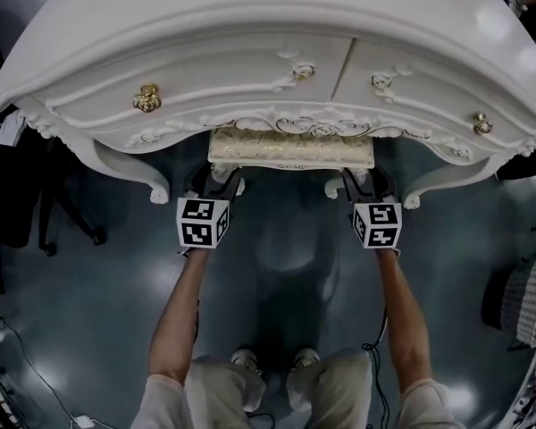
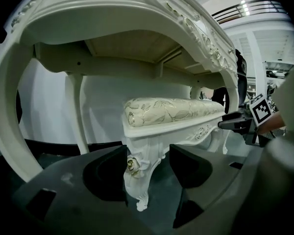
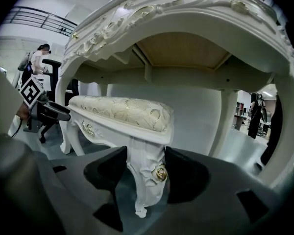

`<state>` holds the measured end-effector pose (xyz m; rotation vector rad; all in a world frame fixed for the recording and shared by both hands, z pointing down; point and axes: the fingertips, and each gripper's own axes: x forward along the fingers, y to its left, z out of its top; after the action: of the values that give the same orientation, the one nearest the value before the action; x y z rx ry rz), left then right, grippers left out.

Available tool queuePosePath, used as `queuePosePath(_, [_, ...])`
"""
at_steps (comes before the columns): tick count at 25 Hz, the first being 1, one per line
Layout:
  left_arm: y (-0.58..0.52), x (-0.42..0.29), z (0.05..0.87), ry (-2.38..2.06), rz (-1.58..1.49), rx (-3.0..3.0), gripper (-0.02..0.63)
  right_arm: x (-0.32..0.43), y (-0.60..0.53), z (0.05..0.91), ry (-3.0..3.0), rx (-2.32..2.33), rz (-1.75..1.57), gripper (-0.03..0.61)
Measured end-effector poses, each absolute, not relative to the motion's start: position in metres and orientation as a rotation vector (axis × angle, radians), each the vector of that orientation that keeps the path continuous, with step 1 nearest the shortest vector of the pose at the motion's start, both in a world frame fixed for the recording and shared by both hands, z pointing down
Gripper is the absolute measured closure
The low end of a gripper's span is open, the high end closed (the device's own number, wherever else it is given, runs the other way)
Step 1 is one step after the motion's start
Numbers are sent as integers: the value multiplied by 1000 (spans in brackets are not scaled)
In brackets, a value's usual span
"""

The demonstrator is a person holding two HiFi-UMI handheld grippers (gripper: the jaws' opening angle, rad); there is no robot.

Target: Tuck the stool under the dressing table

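Item 1: my left hand-held gripper [image 1: 216,182], at the stool's 9 o'clock end. Jaws released, straddling the left front leg [image 2: 139,173]; one jaw touches it, the other stands just apart.
Item 2: stool [image 1: 290,147], cushioned, standing on the floor [image 1: 286,257] at my 12 o'clock, mostly beneath the dressing table [image 1: 250,25].
Item 3: my right hand-held gripper [image 1: 364,184], at the 3 o'clock end, clenched on the right front leg [image 3: 147,173].

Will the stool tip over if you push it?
Probably not: the stool looks stiff, low and wide. It likely slides easily on the shiny floor. Its carved legs might chip against the table.
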<state>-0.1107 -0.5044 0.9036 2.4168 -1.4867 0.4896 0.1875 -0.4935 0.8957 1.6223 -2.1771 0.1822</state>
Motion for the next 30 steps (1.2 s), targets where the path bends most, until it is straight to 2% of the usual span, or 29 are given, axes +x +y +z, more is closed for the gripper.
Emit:
queuePosePath(15, [-535, -111, 904, -1499, 419, 2426, 362, 187, -521, 901, -2190, 1625, 138, 312])
queuePosePath(21, [-522, -110, 900, -1459, 447, 2377, 350, 191, -508, 898, -2177, 1609, 252, 297])
queuePosePath(27, [-489, -115, 888, -1457, 500, 2357, 351, 197, -466, 887, -2170, 1640, 319, 357])
queuePosePath(30, [-468, -112, 877, -1446, 495, 2348, 376, 195, -443, 876, -2164, 1646, 343, 399])
